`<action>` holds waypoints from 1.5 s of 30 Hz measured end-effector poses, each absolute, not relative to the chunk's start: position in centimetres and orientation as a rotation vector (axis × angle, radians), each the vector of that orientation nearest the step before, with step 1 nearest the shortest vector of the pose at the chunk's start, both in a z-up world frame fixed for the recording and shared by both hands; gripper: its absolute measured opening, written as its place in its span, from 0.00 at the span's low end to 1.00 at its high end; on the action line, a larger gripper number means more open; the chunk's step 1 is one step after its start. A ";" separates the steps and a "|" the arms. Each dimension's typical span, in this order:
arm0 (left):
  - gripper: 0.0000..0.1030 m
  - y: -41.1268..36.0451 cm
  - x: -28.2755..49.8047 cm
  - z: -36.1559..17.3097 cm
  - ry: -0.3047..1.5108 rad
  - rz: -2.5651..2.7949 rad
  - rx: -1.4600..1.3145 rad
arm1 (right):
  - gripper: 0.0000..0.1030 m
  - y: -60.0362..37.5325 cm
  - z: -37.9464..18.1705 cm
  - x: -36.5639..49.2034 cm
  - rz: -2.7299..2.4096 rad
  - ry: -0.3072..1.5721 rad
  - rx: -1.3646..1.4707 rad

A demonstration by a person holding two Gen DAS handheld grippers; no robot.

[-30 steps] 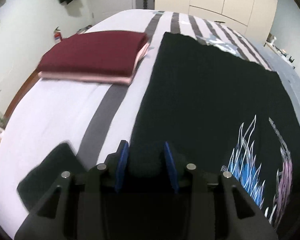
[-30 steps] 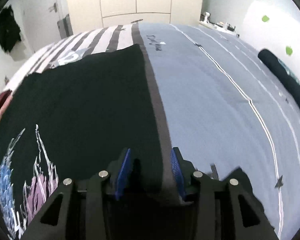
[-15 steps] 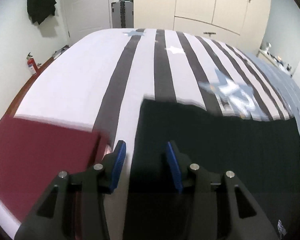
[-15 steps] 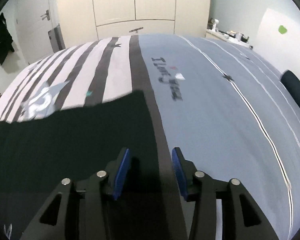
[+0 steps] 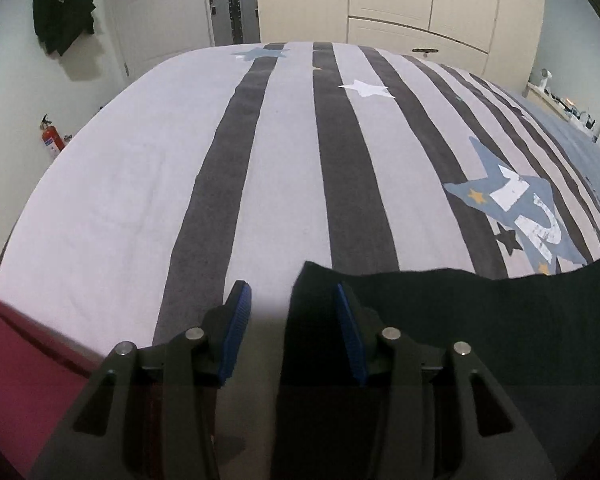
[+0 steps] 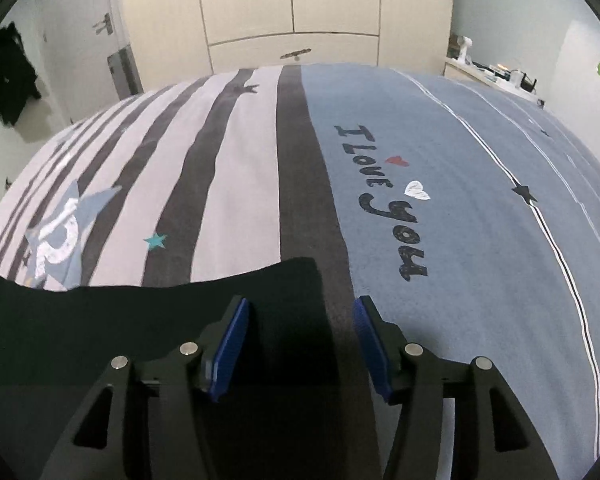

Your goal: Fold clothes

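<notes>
Black garment (image 5: 480,320) lies flat on the near part of the striped bedspread (image 5: 284,184), its folded far edge just laid down, a maroon folded pile (image 5: 16,368) to its left. Left gripper (image 5: 292,320) stands open over the left corner, gripping nothing; right gripper (image 6: 300,332), jaws opening, releases the right corner. Judged next: withdraw both and take the side edges for a cross fold.

One black garment (image 5: 480,320) lies on one striped bedspread (image 5: 284,168). One folded maroon garment (image 5: 24,368) sits left of the black garment. Two grippers: left gripper (image 5: 290,332), right gripper (image 6: 300,344), each with two blue pads. Beyond the bedspread: one fire extinguisher (image 5: 52,138), one suitcase (image 5: 234,16), one hanging dark jacket (image 5: 62,4).
</notes>
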State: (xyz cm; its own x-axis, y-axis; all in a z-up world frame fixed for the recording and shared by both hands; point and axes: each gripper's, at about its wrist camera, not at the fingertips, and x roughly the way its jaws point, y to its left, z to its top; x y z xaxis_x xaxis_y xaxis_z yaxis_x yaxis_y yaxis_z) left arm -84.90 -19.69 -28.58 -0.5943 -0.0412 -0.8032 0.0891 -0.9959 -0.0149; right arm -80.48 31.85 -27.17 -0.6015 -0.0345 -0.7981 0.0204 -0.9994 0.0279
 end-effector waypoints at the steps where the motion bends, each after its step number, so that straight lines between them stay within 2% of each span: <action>1: 0.41 -19.8 -85.0 -28.6 0.097 -2.746 1.379 | 0.50 31.9 -27.4 -80.6 -2.775 -0.026 1.395; 4: 0.41 -19.7 -84.6 -28.6 0.127 -2.772 1.396 | 0.55 32.4 -27.8 -80.9 -2.768 -0.063 1.396; 9: 0.41 -19.4 -84.5 -28.7 0.103 -2.800 1.418 | 0.55 32.7 -27.9 -81.9 -2.734 -0.073 1.413; 11: 0.36 -19.0 -84.5 -28.7 0.064 -2.807 1.418 | 0.55 32.7 -28.0 -82.2 -2.717 -0.058 1.424; 12: 0.30 -18.7 -84.5 -28.7 0.038 -2.813 1.418 | 0.49 32.5 -27.9 -82.2 -2.712 -0.037 1.418; 13: 0.23 -18.2 -84.6 -28.7 0.016 -2.817 1.418 | 0.38 32.2 -27.8 -82.3 -2.707 -0.015 1.413; 14: 0.18 -17.7 -84.8 -28.8 -0.005 -2.820 1.418 | 0.34 31.9 -27.8 -82.3 -2.702 0.008 1.410; 15: 0.09 -17.3 -84.9 -28.8 -0.029 -2.815 1.420 | 0.24 31.5 -27.7 -82.3 -2.700 0.024 1.410; 16: 0.05 -17.0 -84.9 -28.8 -0.054 -2.809 1.422 | 0.15 31.3 -27.7 -82.4 -2.700 0.030 1.414; 18: 0.04 -16.7 -85.1 -28.6 -0.063 -2.792 1.419 | 0.06 31.2 -27.5 -82.6 -2.710 0.021 1.429; 19: 0.04 -16.7 -85.2 -28.5 -0.066 -2.783 1.412 | 0.05 31.2 -27.4 -82.7 -2.716 0.015 1.432; 27: 0.04 -16.4 -85.0 -28.2 -0.084 -2.722 1.379 | 0.03 30.8 -26.1 -84.3 -2.794 0.074 1.442; 31: 0.04 -18.0 -83.4 -28.8 -0.069 -2.687 1.402 | 0.03 30.2 -27.1 -84.8 -2.788 0.161 1.476; 33: 0.05 -17.4 -83.6 -29.2 -0.117 -2.678 1.376 | 0.03 30.3 -27.9 -84.8 -2.785 0.181 1.484; 36: 0.11 -17.7 -83.7 -29.1 -0.099 -2.658 1.350 | 0.05 30.8 -28.2 -84.9 -2.803 0.180 1.480; 38: 0.20 -18.6 -84.1 -28.7 -0.080 -2.639 1.347 | 0.13 31.2 -28.3 -85.0 -2.819 0.175 1.476; 39: 0.29 -19.0 -84.4 -28.4 -0.078 -2.622 1.339 | 0.21 31.4 -28.3 -85.0 -2.827 0.172 1.474; 40: 0.33 -19.4 -84.4 -28.2 -0.067 -2.610 1.326 | 0.26 31.6 -28.3 -85.1 -2.834 0.168 1.473; 45: 0.33 -21.0 -83.3 -25.4 0.027 -2.585 1.146 | 0.27 32.8 -26.8 -84.6 -2.925 0.173 1.427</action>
